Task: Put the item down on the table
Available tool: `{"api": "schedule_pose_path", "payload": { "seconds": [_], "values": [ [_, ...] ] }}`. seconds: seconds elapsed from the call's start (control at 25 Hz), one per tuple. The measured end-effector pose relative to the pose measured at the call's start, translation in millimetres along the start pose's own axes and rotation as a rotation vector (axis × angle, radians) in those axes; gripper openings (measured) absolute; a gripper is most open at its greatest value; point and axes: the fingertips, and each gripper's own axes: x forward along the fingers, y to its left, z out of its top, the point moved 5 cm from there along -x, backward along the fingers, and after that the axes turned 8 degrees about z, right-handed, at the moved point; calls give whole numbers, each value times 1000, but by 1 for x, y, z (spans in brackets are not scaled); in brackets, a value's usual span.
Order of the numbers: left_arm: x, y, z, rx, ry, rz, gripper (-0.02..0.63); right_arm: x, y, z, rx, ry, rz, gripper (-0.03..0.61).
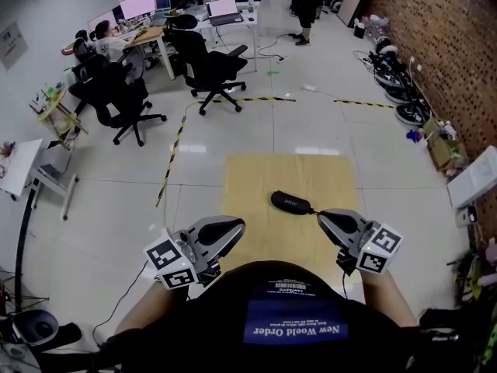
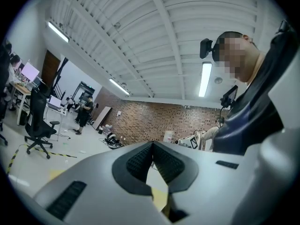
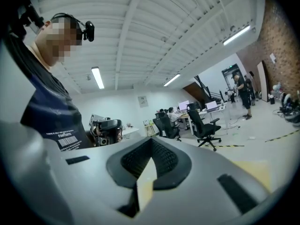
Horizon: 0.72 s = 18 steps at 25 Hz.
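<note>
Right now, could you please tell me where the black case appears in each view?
Head view: the black case lies near centre, on the wooden table.
Left gripper view: not in it.
Right gripper view: not in it.
Shared landmark: the black office chairs.

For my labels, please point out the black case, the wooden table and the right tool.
black case (image 1: 291, 203), head view, middle of its top.
wooden table (image 1: 256, 179), head view, bare far-left part.
right tool (image 1: 320, 214), head view, its front tip.

black item (image 1: 290, 203) on a tan table (image 1: 256, 183); grey left gripper (image 1: 236, 226) and right gripper (image 1: 321, 215) (black-and-white square markers); yellow-black striped tape (image 1: 172, 158).
</note>
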Motion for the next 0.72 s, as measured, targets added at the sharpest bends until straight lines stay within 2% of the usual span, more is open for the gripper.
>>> {"api": "schedule_pose_path", "payload": {
  "seconds": [0.72],
  "values": [
    [-11, 4, 2, -13, -25, 31, 3, 19, 6, 0, -49, 56, 57, -14]
  ]
}}
